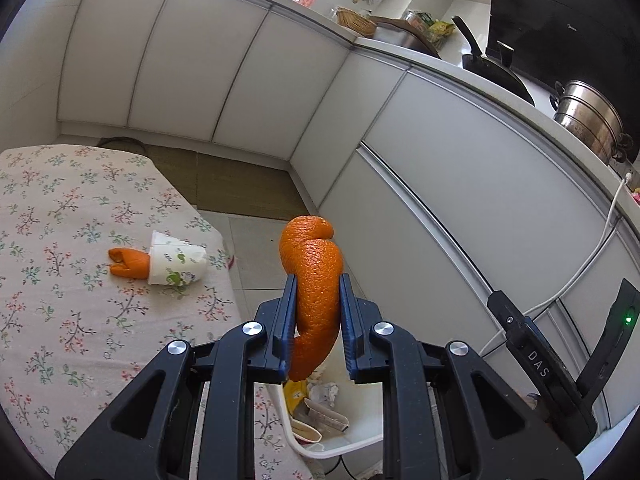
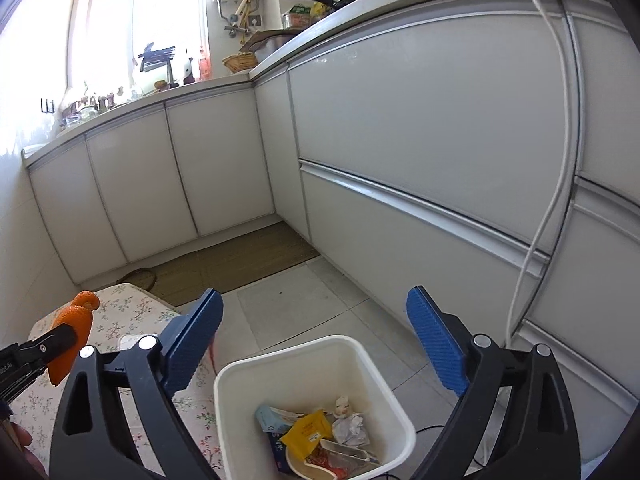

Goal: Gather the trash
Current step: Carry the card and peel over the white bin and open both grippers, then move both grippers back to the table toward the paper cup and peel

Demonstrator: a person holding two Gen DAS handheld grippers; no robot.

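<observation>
My left gripper (image 1: 317,286) is shut on a curled strip of orange peel (image 1: 314,264), held up beyond the table's edge. In the right wrist view that peel (image 2: 74,322) shows at the far left. A second orange peel (image 1: 127,264) lies against a tipped paper cup (image 1: 178,265) on the floral tablecloth (image 1: 60,220). A white bin (image 2: 244,366) stands on the floor beside the table, with a yellow packet (image 2: 308,436) and crumpled paper inside. My right gripper (image 2: 314,300) hangs open over the bin with nothing between its blue pads.
White cabinet fronts (image 2: 420,128) close in the far side and the right. A woven mat (image 2: 240,256) lies on the tiled floor. A white cable (image 2: 556,184) hangs down the cabinets. A wok and a steel pot (image 1: 588,120) sit on the counter.
</observation>
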